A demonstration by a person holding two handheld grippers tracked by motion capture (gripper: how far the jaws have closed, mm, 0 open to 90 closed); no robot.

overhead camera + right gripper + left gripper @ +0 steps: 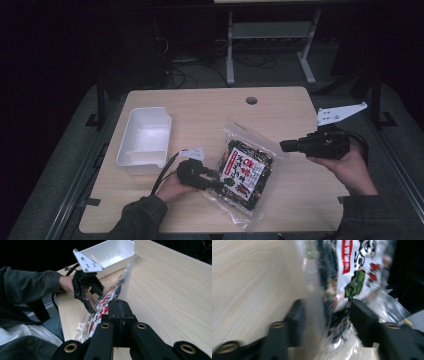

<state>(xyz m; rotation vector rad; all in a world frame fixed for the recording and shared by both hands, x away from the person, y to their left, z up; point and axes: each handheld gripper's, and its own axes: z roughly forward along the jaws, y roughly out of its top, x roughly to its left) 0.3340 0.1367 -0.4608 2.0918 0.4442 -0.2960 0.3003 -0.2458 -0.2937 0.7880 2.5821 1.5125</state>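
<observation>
The snack bag lies near the middle of the table, slanted, its printed label facing up and its clear edges crinkled. The left gripper comes in low from the left and meets the bag's lower left edge. In the left gripper view that bag stands between the two black jaws, one jaw on each side of the plastic; the picture is blurred, so whether the pads already press on the film I cannot tell. Over on the right, the right gripper is held above the table just off the bag's right edge, pointing left toward it, with its jaws clenched together and nothing between them. The right gripper view confirms it: jaws tight against each other, the bag's edge rising just behind them, and the left gripper beyond. A white bin sits at the table's left side, apart from the bag and to the left of the left hand.
</observation>
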